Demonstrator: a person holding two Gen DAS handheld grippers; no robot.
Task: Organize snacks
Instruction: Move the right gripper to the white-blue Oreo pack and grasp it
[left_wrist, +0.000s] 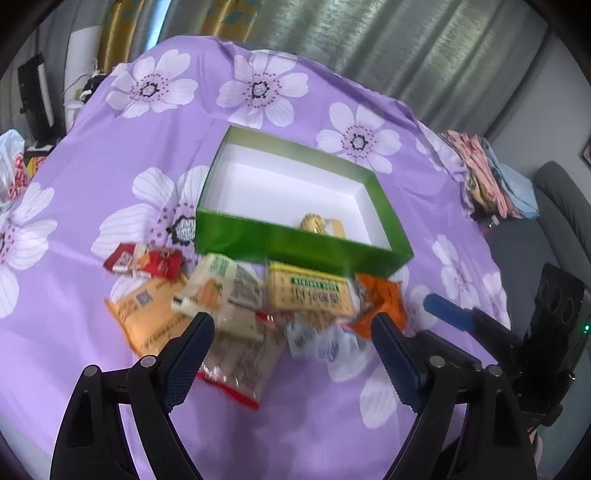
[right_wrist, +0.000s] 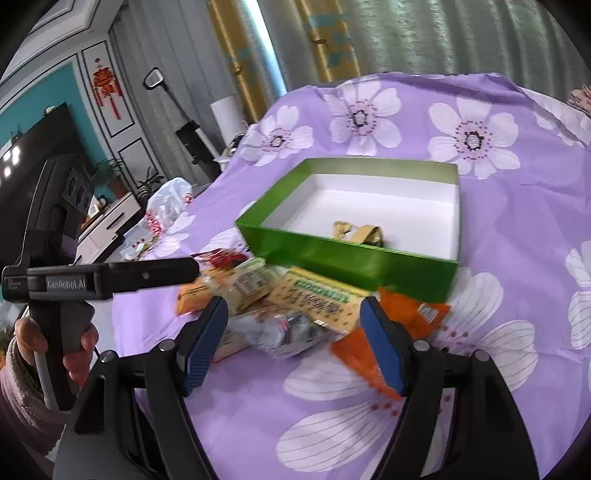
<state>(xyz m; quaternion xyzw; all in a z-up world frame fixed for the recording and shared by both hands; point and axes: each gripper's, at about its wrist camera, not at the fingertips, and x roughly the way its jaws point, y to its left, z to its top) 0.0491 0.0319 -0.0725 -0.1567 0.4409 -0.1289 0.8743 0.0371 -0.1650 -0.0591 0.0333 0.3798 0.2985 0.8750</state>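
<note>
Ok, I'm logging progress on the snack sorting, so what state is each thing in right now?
Green cardboard box: open, lidless, nearly empty.
Gold-wrapped snack: already inside the box.
Yellow packet with green label: outside the box, in the pile.
Orange crinkled packet: outside, on the cloth.
Clear bag with red edge: outside, lying flat.
Left gripper: open, holding nothing.
Right gripper: open, holding nothing.

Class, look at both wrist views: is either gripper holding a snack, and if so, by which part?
Nothing is held. The left gripper and right gripper both hover with jaws open above the snack pile.
</note>
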